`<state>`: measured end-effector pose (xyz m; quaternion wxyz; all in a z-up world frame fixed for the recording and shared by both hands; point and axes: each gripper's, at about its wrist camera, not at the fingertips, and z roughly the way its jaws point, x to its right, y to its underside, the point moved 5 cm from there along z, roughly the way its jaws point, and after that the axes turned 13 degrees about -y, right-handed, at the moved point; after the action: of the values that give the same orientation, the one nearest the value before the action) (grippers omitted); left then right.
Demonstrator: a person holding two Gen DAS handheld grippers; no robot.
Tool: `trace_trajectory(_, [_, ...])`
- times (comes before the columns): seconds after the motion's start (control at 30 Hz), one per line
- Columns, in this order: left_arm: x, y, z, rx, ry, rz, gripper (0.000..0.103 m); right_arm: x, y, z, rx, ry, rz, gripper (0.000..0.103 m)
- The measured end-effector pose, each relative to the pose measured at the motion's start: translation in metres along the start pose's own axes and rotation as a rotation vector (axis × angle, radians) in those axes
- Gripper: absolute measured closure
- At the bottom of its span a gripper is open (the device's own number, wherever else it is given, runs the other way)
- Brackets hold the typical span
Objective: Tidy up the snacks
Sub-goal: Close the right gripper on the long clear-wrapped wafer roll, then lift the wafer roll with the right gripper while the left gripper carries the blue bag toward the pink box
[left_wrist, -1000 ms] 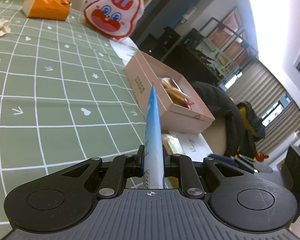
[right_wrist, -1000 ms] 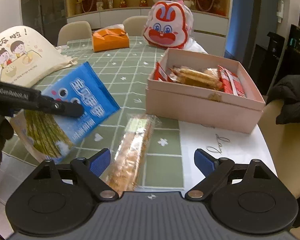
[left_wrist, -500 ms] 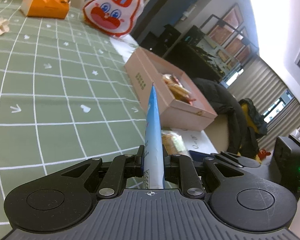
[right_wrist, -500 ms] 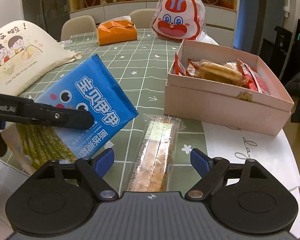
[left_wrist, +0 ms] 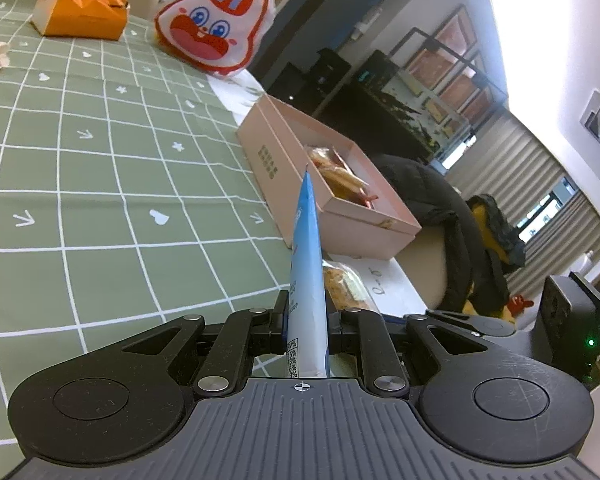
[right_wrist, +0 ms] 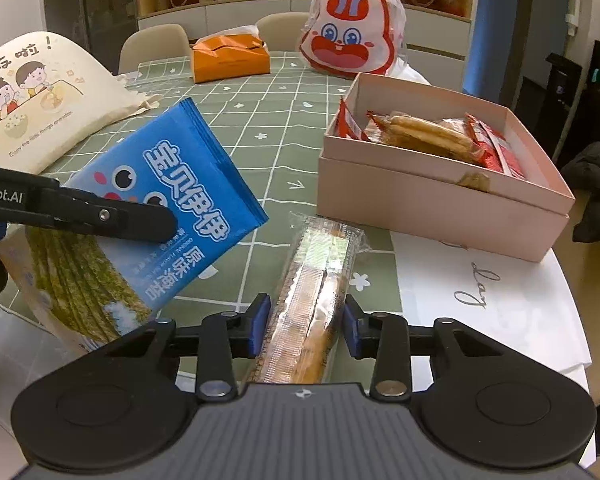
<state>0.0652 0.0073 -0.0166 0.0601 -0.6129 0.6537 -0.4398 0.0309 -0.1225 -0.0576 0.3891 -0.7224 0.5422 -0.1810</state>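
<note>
On the table (right_wrist: 284,120), pink box (right_wrist: 432,204) holds wrapped snacks (right_wrist: 428,136).

A blue seaweed snack packet (right_wrist: 160,224) with cartoon eyes and white characters was held tilted above the counter. Beside it, a long clear-wrapped biscuit pack (right_wrist: 316,292) lay flat on the green checked cloth. Behind that, an open pink box (right_wrist: 440,200) held red-wrapped snacks and biscuits.
</note>
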Motion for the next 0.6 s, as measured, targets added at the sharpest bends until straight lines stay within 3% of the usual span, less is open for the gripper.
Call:
trace_trajectory(0.4, [0.002,-0.001,0.001,0.007,-0.011,0.001,0.085,0.023,0.013,-0.027,0.049,0.012,0.068,0.069])
trace_trajectory(0.6, [0.018,0.001,-0.005,0.004,0.036,-0.014,0.086,0.036,0.009,-0.063,0.118,0.006,0.104,0.072])
